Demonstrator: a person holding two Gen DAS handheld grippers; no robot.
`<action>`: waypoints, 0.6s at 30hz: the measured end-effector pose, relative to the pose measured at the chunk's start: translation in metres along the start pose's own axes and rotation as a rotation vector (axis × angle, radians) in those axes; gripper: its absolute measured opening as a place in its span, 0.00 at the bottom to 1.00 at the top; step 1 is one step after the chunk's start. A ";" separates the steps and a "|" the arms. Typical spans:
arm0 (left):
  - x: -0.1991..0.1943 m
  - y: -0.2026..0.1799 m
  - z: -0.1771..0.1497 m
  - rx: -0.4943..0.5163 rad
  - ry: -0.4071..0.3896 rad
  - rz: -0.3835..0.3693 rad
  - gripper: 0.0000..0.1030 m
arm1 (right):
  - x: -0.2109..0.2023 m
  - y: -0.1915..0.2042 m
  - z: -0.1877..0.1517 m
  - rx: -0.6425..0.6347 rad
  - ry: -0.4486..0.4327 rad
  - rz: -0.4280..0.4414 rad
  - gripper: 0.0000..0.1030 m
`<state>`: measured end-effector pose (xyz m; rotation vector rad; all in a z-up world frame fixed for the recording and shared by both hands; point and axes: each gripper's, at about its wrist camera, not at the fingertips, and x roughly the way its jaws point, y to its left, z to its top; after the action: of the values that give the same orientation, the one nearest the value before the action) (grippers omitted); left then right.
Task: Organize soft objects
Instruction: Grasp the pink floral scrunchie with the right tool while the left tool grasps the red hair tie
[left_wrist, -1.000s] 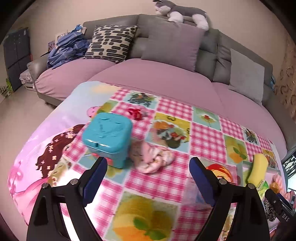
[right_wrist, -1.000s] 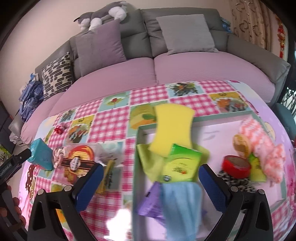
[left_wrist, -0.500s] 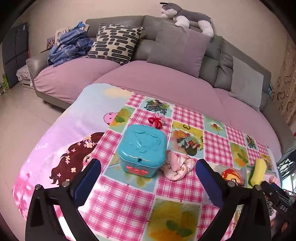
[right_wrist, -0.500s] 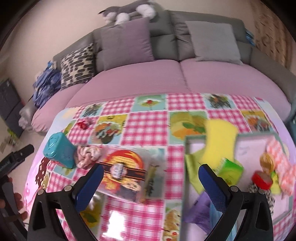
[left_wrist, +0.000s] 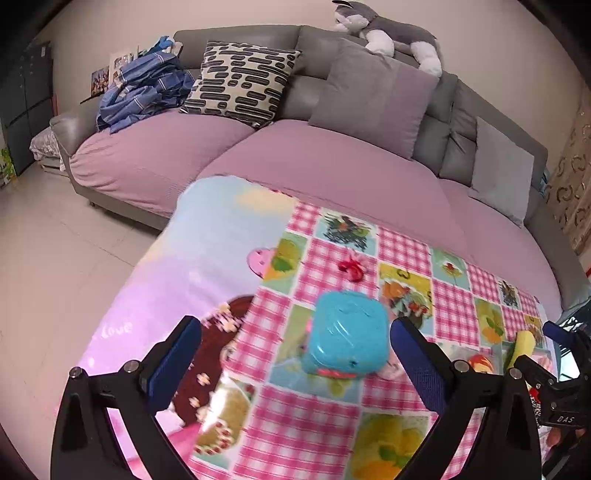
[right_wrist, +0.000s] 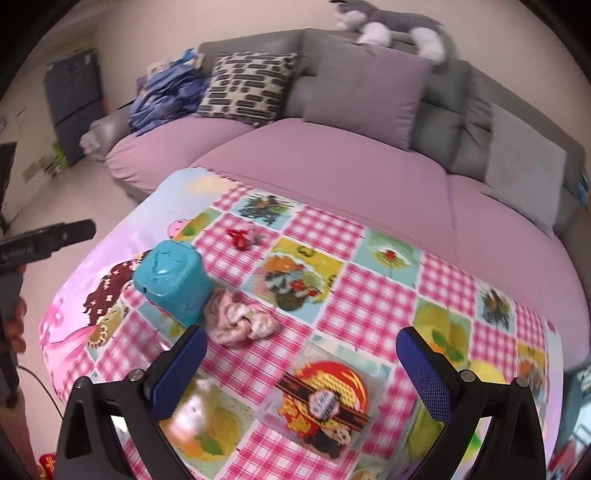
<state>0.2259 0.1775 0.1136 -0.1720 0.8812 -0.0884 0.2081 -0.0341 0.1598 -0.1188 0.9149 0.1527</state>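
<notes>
Claws first: my left claw (left_wrist: 295, 354) and right claw (right_wrist: 301, 363) both stand spread wide with nothing between their pads, held above the surface (right_wrist: 380, 295), in my judgement to survey before choosing a target. A crumpled pink-and-white cloth bundle (right_wrist: 238, 321) lies on the checked covering, touching the turquoise box (right_wrist: 173, 282) at its right side. It looks limp, gathered in loose folds, likely to sag when lifted. A small red bow (right_wrist: 240, 236) sits apart beyond the box.
</notes>
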 end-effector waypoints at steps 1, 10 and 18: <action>0.000 0.002 0.004 0.003 0.001 0.003 0.99 | 0.002 0.002 0.005 -0.006 0.001 0.013 1.00; 0.024 0.018 0.037 0.037 0.076 -0.028 0.99 | 0.066 0.014 0.029 -0.018 0.156 0.132 0.96; 0.092 0.020 0.042 0.035 0.259 -0.067 0.99 | 0.134 0.038 0.017 -0.006 0.338 0.186 0.89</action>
<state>0.3169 0.1885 0.0659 -0.1590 1.1311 -0.1915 0.2954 0.0168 0.0621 -0.0661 1.2628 0.3146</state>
